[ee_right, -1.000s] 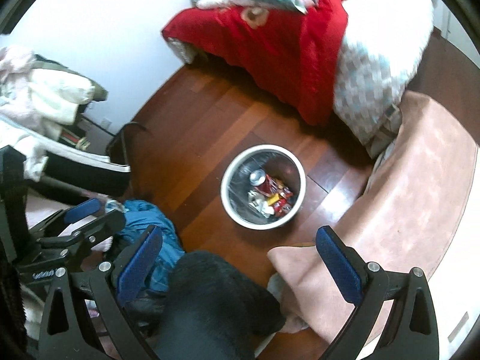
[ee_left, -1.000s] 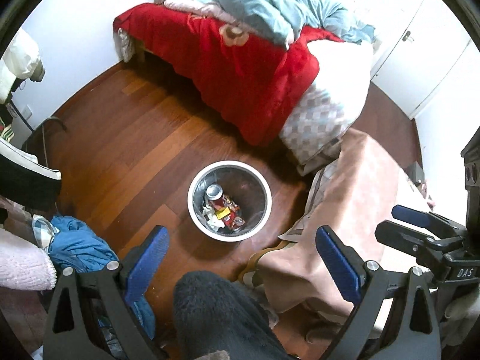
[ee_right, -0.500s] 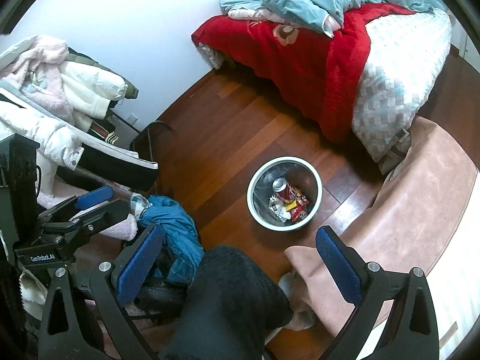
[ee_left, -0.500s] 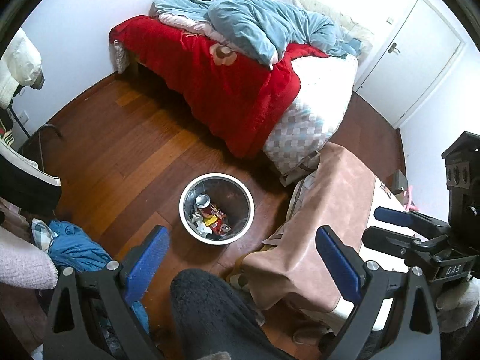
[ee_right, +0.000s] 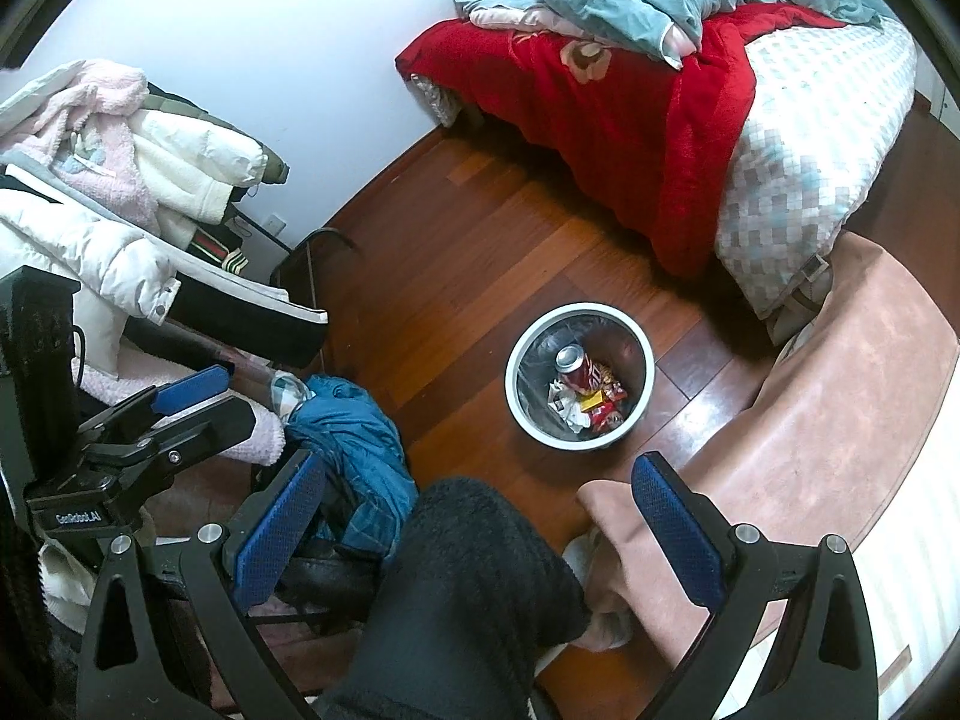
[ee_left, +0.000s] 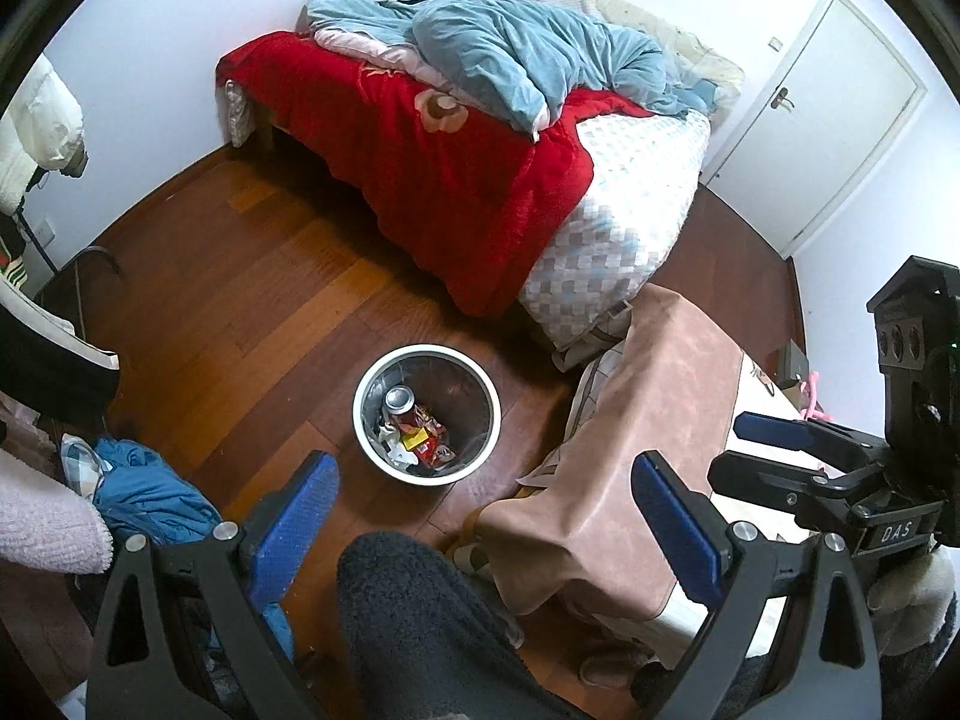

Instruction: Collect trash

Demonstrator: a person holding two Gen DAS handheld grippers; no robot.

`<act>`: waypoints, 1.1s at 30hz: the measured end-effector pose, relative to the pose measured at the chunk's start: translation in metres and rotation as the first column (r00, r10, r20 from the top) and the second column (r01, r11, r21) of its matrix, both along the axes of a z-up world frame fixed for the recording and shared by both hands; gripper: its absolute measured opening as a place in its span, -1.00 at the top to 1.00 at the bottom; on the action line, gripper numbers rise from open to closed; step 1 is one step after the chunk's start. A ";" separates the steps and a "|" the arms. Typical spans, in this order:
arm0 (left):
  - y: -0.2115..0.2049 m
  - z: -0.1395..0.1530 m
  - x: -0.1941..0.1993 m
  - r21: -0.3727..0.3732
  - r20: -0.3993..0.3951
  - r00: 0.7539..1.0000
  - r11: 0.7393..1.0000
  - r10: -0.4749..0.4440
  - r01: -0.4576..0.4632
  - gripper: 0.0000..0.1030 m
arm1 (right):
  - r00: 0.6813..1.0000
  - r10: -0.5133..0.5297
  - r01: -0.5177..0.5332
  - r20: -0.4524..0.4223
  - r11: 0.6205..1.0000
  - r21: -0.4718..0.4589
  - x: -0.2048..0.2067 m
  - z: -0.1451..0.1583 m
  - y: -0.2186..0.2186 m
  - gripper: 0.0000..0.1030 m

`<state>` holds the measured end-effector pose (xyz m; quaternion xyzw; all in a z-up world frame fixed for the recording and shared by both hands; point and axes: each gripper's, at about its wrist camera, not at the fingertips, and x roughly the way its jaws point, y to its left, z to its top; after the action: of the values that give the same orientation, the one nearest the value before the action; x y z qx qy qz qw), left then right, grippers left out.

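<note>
We hold both grippers high above a bedroom floor, each empty: the left gripper (ee_left: 486,522) has its blue-padded fingers spread wide with nothing between them, and the right gripper (ee_right: 477,519) is spread the same way. Below us a round white-rimmed waste bin (ee_left: 426,414) stands on the wooden floor (ee_left: 240,312), near the foot of the bed (ee_left: 624,210) and just beside the pink cloth (ee_left: 648,438) draped over a low surface. Inside the bin lies the trash: a red drink can (ee_right: 575,367) with its silver top showing, resting on crumpled wrappers (ee_right: 591,405). A red blanket (ee_left: 432,168) hangs over the bed's side under a rumpled blue duvet (ee_left: 528,54). A blue garment (ee_right: 354,450) sits heaped on the floor by a pile of coats (ee_right: 132,204), and our dark-trousered knee (ee_right: 474,588) fills the lower frame.
</note>
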<state>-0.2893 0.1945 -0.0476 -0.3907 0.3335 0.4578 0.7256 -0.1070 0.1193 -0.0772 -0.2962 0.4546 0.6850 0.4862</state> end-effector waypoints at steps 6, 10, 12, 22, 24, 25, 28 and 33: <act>-0.002 -0.003 0.005 -0.016 -0.004 1.000 1.000 -0.012 0.012 -1.00 | 1.000 0.002 -0.002 -0.001 1.000 -0.005 0.001 0.000 -0.003 -1.00; -0.001 -0.003 0.006 -0.017 -0.002 1.000 1.000 -0.013 0.013 -1.00 | 1.000 0.004 -0.004 0.004 1.000 -0.006 0.002 0.001 -0.005 -1.00; -0.002 -0.003 0.006 -0.019 0.001 1.000 1.000 -0.013 0.013 -1.00 | 1.000 0.001 -0.001 0.004 1.000 -0.007 0.001 0.001 -0.004 -1.00; -0.007 -0.002 0.006 -0.014 0.012 1.000 1.000 -0.015 0.015 -1.00 | 1.000 0.005 -0.005 0.003 1.000 -0.006 0.004 0.005 -0.009 -1.00; -0.006 -0.001 0.004 -0.013 0.012 1.000 1.000 -0.014 0.015 -1.00 | 1.000 0.005 -0.005 0.000 1.000 -0.006 0.005 0.005 -0.009 -1.00; -0.007 -0.001 0.003 -0.013 0.015 1.000 1.000 -0.015 0.015 -1.00 | 1.000 0.006 -0.006 0.000 1.000 -0.007 0.004 0.005 -0.009 -1.00; -0.008 0.001 0.000 -0.013 0.019 1.000 1.000 -0.010 0.010 -1.00 | 1.000 0.008 -0.008 0.002 1.000 -0.006 0.005 0.007 -0.010 -1.00; -0.008 0.002 -0.002 -0.012 0.023 1.000 1.000 -0.006 0.006 -1.00 | 1.000 0.019 -0.019 -0.005 1.000 -0.008 0.003 0.011 -0.014 -1.00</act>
<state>-0.2915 0.1870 -0.0456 -0.3994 0.3292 0.4492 0.7282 -0.1042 0.1055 -0.0663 -0.3008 0.4558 0.6885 0.4773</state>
